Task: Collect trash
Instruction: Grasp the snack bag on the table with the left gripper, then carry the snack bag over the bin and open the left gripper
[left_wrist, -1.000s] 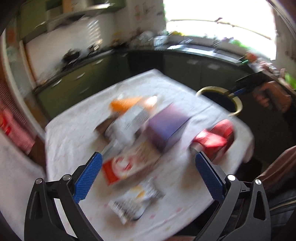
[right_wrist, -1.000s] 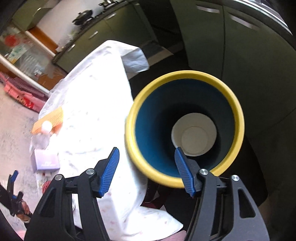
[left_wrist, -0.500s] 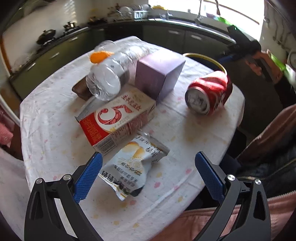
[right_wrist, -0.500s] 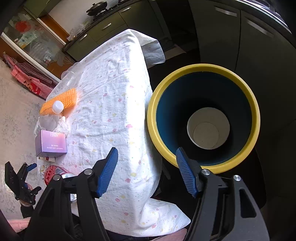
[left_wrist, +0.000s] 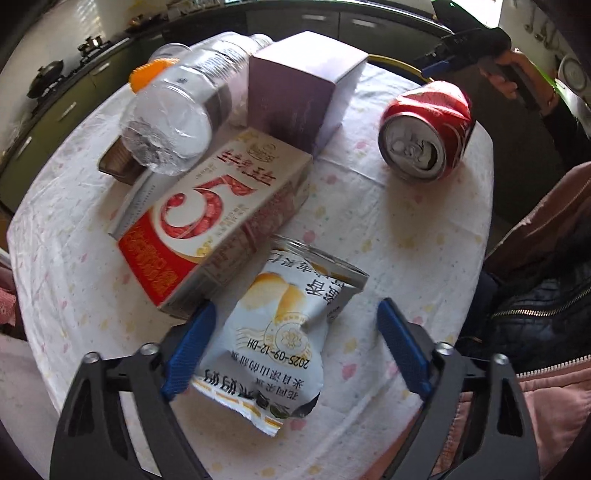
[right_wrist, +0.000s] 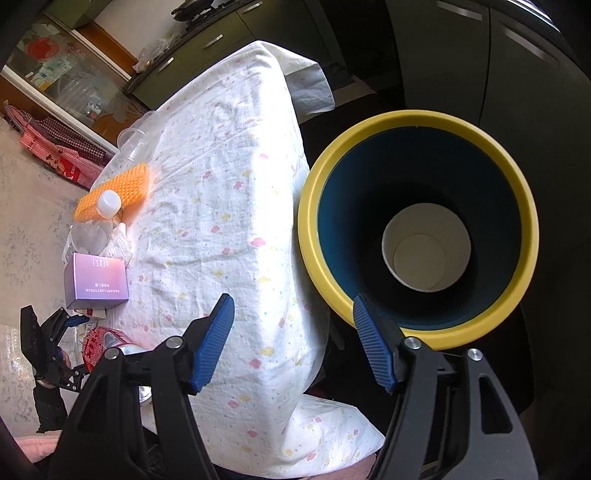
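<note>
Left claw (left_wrist: 291, 343) hangs wide open over the snack packet (left_wrist: 284, 339), its blue fingers (left_wrist: 188, 350) straddling the packet, the left one at the packet's edge and close by the carton, gripping nothing. That packet lies flat near the counter's (left_wrist: 388, 236) near edge, touching the red-and-white milk carton (left_wrist: 210, 218). It looks light, thin and crinkly, probably slippery foil, so a pinch across the puffed middle or a crimped end seems safest; it will crush rather than resist. Behind the carton a clear plastic bottle (left_wrist: 177, 114) with an orange cap rests on a brown tray (left_wrist: 118, 166), a purple box (left_wrist: 303, 88) stands beside it, and a dented red soda can (left_wrist: 428, 136) lies on its side toward the right edge. Right claw (right_wrist: 291, 343) is released too, one finger near the yellow rim of the blue trash bin (right_wrist: 417, 229), whether touching I cannot tell. The bin stands just off the counter's edge and has a white paper cup (right_wrist: 424, 251) at its bottom.
</note>
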